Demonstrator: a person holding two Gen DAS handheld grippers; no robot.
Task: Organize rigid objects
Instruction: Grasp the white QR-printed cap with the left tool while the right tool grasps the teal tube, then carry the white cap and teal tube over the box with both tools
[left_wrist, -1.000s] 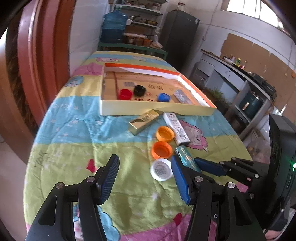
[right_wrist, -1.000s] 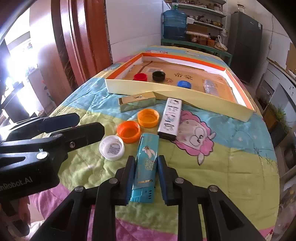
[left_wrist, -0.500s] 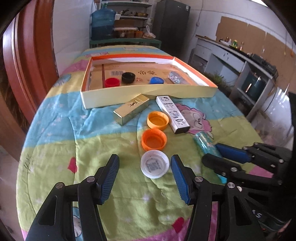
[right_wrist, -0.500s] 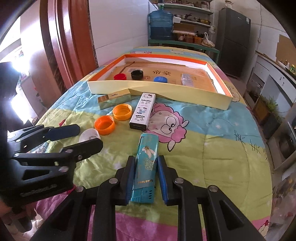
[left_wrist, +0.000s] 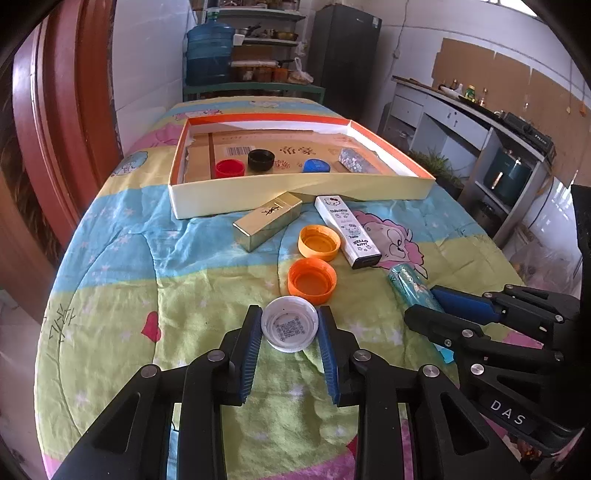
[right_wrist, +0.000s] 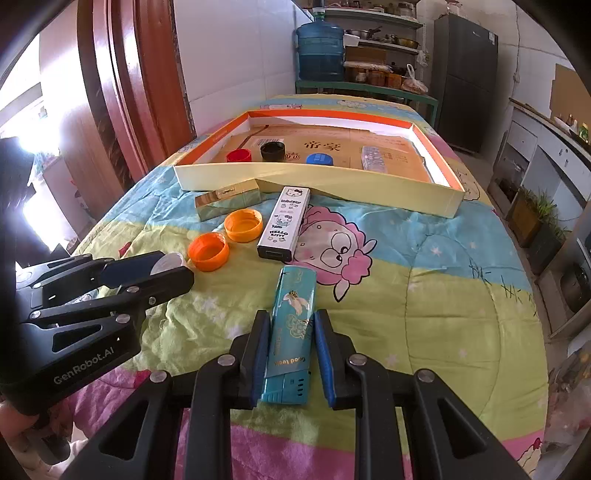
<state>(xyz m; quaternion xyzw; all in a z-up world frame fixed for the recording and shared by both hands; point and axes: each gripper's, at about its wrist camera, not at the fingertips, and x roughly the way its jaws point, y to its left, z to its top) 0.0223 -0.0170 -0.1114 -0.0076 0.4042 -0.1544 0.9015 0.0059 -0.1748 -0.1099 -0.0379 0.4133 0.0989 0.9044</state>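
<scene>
A: Left wrist view first. Why does the left gripper (left_wrist: 290, 330) sit so low over the quilt (left_wrist: 122, 280)?
B: It straddles the white cap (left_wrist: 290, 328), which lies open side up on the cloth. Its jaws are closing, with the cap between the blue pads, which seem to be just meeting its rim. I judge this a pick, since a flat cap has to be pinched across its rim.
A: And the rest?
B: Two orange caps (left_wrist: 312, 280) lie just beyond it, then a gold box (left_wrist: 267, 220) and a white Hello Kitty box (left_wrist: 347, 230), both close to the near wall of the shallow tray (left_wrist: 295, 188). Inside the tray a red cap (left_wrist: 230, 168), a black cap (left_wrist: 261, 159), a blue cap (left_wrist: 316, 165) and a silvery box (left_wrist: 354, 159) line up, so it looks like the destination.

A: Right wrist view. What does the right gripper (right_wrist: 290, 352) have?
B: It is clenched on the teal box (right_wrist: 291, 332), pads on its long sides, so the box points forward towards the tray (right_wrist: 314, 181).
A: Lifted?
B: I cannot tell; its far end seems close to the quilt (right_wrist: 443, 295). The left gripper (right_wrist: 168, 271) shows at the left, the white cap (right_wrist: 170, 261) half hidden between its fingers.
</scene>
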